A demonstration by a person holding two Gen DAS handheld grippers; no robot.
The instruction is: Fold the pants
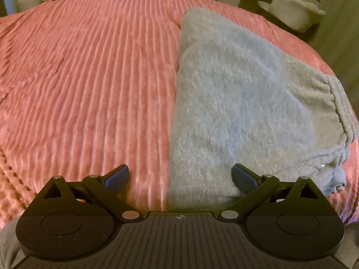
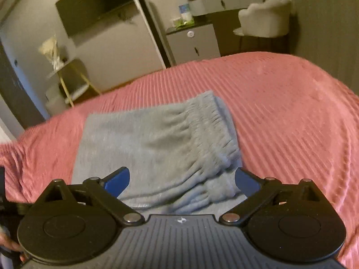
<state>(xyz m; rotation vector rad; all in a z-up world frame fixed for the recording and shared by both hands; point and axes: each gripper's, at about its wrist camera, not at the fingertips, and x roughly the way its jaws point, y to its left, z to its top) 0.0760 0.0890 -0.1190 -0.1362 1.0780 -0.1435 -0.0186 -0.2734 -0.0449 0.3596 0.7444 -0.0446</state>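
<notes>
Grey knit pants lie folded in a compact stack on a pink ribbed bedspread, their gathered waistband at the right. My left gripper is open and empty, over the stack's near left edge. In the right wrist view the same folded pants lie with the elastic waistband on top at the right. My right gripper is open and empty, just above the near edge of the stack.
The pink bedspread stretches wide on all sides of the pants. Beyond the bed stand a grey cabinet, a white upholstered chair, a gold-legged side table and a wall-mounted TV.
</notes>
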